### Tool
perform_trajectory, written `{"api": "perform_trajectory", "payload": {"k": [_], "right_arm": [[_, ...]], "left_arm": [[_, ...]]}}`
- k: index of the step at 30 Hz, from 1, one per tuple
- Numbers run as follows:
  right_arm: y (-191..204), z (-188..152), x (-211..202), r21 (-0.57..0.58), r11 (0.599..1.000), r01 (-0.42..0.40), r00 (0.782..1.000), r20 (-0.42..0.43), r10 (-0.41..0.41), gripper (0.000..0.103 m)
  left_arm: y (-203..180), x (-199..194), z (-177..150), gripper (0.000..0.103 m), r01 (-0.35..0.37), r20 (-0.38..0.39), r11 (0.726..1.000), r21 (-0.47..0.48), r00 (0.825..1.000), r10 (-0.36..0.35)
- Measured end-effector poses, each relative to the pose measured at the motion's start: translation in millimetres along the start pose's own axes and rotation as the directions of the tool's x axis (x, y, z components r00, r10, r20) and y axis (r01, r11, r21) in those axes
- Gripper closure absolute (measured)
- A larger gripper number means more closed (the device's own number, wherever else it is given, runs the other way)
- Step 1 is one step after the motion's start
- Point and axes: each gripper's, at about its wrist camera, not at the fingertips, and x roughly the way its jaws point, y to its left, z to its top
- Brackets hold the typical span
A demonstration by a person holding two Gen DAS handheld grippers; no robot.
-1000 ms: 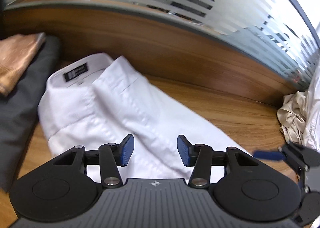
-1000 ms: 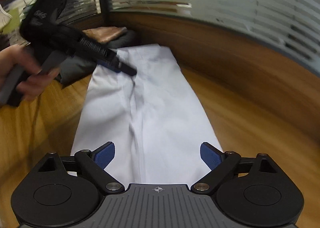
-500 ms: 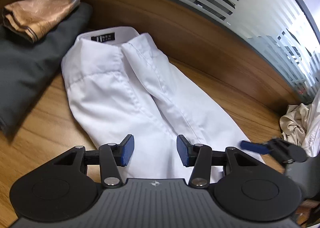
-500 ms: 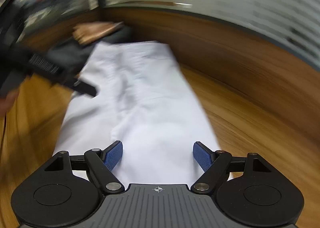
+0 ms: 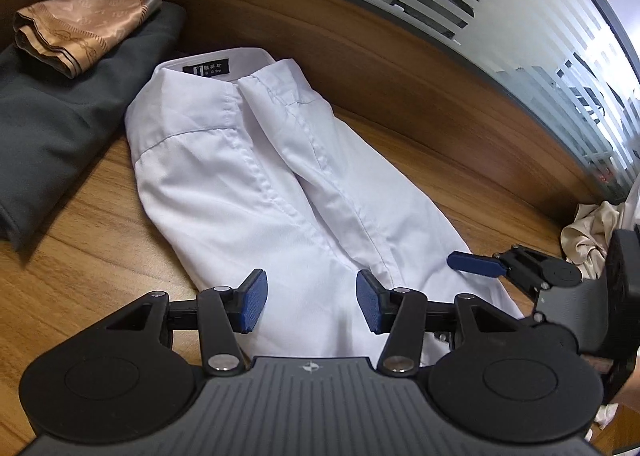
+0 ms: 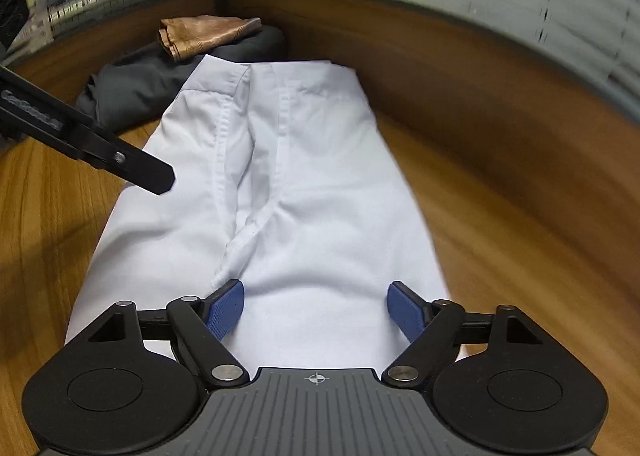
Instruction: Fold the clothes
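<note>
A white shirt [image 5: 260, 184] lies lengthwise on the wooden table [image 5: 80, 256], its sides folded in and its collar with a black label [image 5: 205, 68] at the far end. My left gripper [image 5: 309, 288] hovers over the near hem, left of the centre seam. Its jaws are opening and nothing is pressed between them. My right gripper [image 6: 315, 296] hangs over the same hem of the shirt [image 6: 312, 184], jaws wide and opening, with cloth below them but not pinched. One blue right finger [image 5: 474, 264] shows at the shirt's right edge. A black left finger [image 6: 148, 172] reaches in over the shirt's left side.
A dark grey garment [image 5: 48, 116] lies left of the shirt, with a folded tan patterned cloth [image 5: 80, 28] on top. Crumpled beige cloth [image 5: 588, 232] sits at the far right. A curved wooden wall [image 5: 400, 88] under frosted glass bounds the table behind.
Both grippers have sunk toward the shirt's near hem. The left one has pulled back, so the collar now shows whole. The right jaws narrowed, then widened a little.
</note>
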Motion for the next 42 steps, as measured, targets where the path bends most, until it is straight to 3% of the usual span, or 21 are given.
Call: {"api": "perform_trajectory", "payload": {"k": [8,12,13,17,22,25,30,33,35,37,42], "right_arm": [[7.8,5.0,-41.2,0.017,1.0,0.01,0.999,0.032,-0.01,0.025],[7.3,-5.7,-59.0,0.074,0.997,0.039,0.999,0.024,-0.041,0.025],[6.3,-8.4,-62.0,0.091,0.995,0.048,0.999,0.021,-0.05,0.025],[-0.4,-17.9,-64.1,0.168,0.983,0.075,0.997,-0.011,-0.074,0.025],[-1.8,-25.1,-62.0,0.189,0.978,0.092,0.996,-0.039,-0.086,0.025],[0.0,-26.3,-63.1,0.171,0.981,0.093,0.995,-0.044,-0.087,0.025],[2.4,-26.4,-66.1,0.143,0.985,0.093,0.995,-0.041,-0.088,0.024],[1.0,-26.4,-68.3,0.154,0.984,0.089,0.996,-0.038,-0.084,0.024],[0.7,-26.7,-71.3,0.16,0.983,0.086,0.996,-0.036,-0.081,0.024],[0.9,-27.2,-78.1,0.158,0.984,0.084,0.996,-0.027,-0.08,0.024],[-1.8,-38.6,-109.0,0.168,0.983,0.072,0.997,-0.008,-0.072,0.024]], "left_arm": [[23.8,-7.2,16.7,0.048,-0.068,0.106,0.997,-0.028,0.992,0.071],[43.7,-3.4,39.6,0.064,-0.102,0.202,0.993,-0.064,0.973,0.113],[48.7,-0.3,45.6,0.069,-0.102,0.207,0.991,-0.08,0.971,0.117],[60.1,11.8,61.6,0.072,-0.078,0.231,0.992,-0.099,0.968,0.099],[68.9,39.9,68.5,0.079,-0.151,0.182,0.983,-0.11,0.969,0.169],[78.5,44.3,70.5,0.086,-0.191,0.182,0.969,-0.155,0.959,0.218],[87.5,35.9,78.9,0.081,-0.218,0.221,0.957,-0.192,0.94,0.258],[92.8,41.7,85.7,0.081,-0.24,0.181,0.954,-0.18,0.945,0.272],[89.7,34.9,86.2,0.08,-0.226,0.192,0.958,-0.176,0.947,0.258],[82.5,24.0,83.7,0.069,-0.21,0.209,0.964,-0.161,0.948,0.242],[58.4,-10.3,67.1,0.063,-0.164,0.219,0.978,-0.129,0.957,0.189]]}}
